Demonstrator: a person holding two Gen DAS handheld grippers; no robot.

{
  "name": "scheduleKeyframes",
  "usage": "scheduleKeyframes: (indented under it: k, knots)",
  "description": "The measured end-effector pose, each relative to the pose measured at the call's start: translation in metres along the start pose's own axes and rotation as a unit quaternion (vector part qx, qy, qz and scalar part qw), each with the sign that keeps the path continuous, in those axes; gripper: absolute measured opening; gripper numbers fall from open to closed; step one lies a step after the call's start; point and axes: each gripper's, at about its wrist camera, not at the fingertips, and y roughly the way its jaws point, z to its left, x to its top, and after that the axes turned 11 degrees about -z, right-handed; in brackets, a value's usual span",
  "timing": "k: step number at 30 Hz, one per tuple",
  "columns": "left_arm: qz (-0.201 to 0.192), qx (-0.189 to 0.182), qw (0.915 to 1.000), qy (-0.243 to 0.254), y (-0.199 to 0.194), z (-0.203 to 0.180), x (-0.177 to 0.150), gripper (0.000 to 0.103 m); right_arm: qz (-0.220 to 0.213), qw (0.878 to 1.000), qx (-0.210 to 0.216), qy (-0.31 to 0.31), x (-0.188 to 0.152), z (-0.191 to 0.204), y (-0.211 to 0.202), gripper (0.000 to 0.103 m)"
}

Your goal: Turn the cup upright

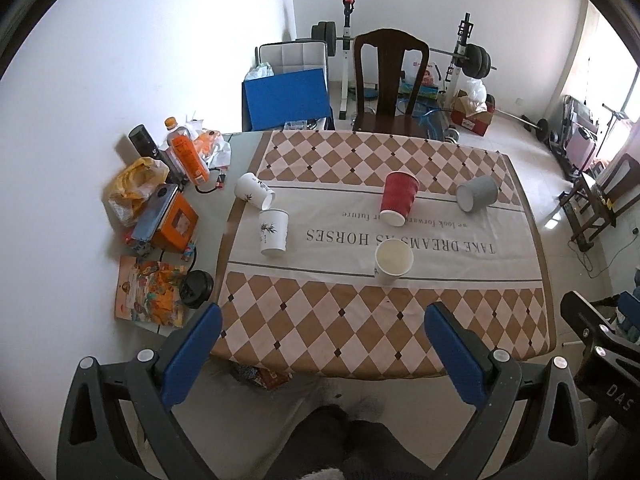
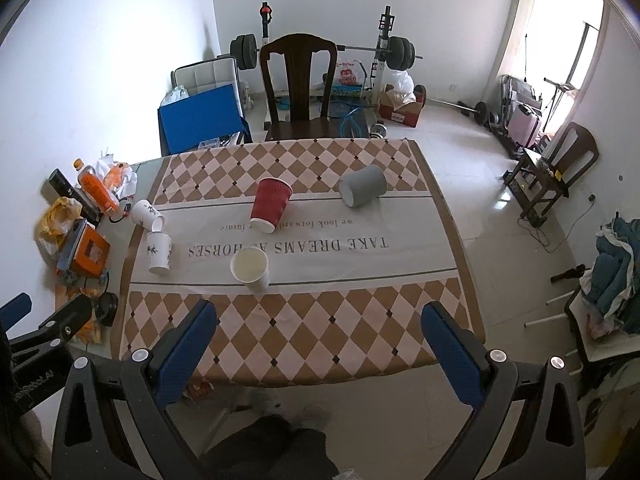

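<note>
Your cups sit on the checked tablecloth (image 1: 360,332), spread along its white lettered band. The red ribbed cup (image 1: 398,198) stands mouth-down near the middle, its white rim on the cloth. To its right the grey cup (image 1: 477,193) lies on its side, with what looks like its white base turned toward you, though the fisheye makes that hard to confirm. Nearer you, a plain white cup (image 1: 393,261) stands upright with its mouth open to the ceiling. At the left edge of the cloth two white printed cups sit close together: one (image 1: 254,192) tipped on its side, the other (image 1: 273,232) apparently standing inverted. Your left gripper (image 1: 322,322) hangs above the near edge of the table with its blue pads spread wide, holding and touching nothing. Your right gripper (image 2: 320,320) is likewise wide apart and empty, well short of every cup.
</note>
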Motion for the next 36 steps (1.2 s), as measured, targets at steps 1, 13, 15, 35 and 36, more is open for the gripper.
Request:
scheduleKeyframes:
  k: [1, 13, 15, 35, 36]
  knots:
    - [0.0, 0.0, 1.0, 0.0, 0.0, 0.0, 0.0, 0.103, 0.0, 1.0, 0.0, -0.001, 0.0, 0.0, 0.0, 0.103]
    - [0.001, -0.002, 1.0, -0.001, -0.001, 0.001, -0.002, 0.103, -0.003, 1.0, 0.005, -0.006, -0.002, 0.0, -0.005, 0.103]
    - [0.0, -0.001, 1.0, 0.001, 0.0, 0.001, -0.002, 0.103, -0.003, 1.0, 0.005, -0.008, -0.003, 0.0, -0.006, 0.103]
    - [0.005, -0.001, 1.0, -0.003, -0.009, 0.0, -0.009, 0.103, -0.002, 1.0, 0.006, -0.008, -0.004, 0.005, -0.007, 0.103]
    - [0.005, -0.001, 1.0, -0.004, -0.007, 0.0, -0.008, 0.103, -0.002, 1.0, 0.005, -0.009, -0.004, 0.005, -0.007, 0.103]
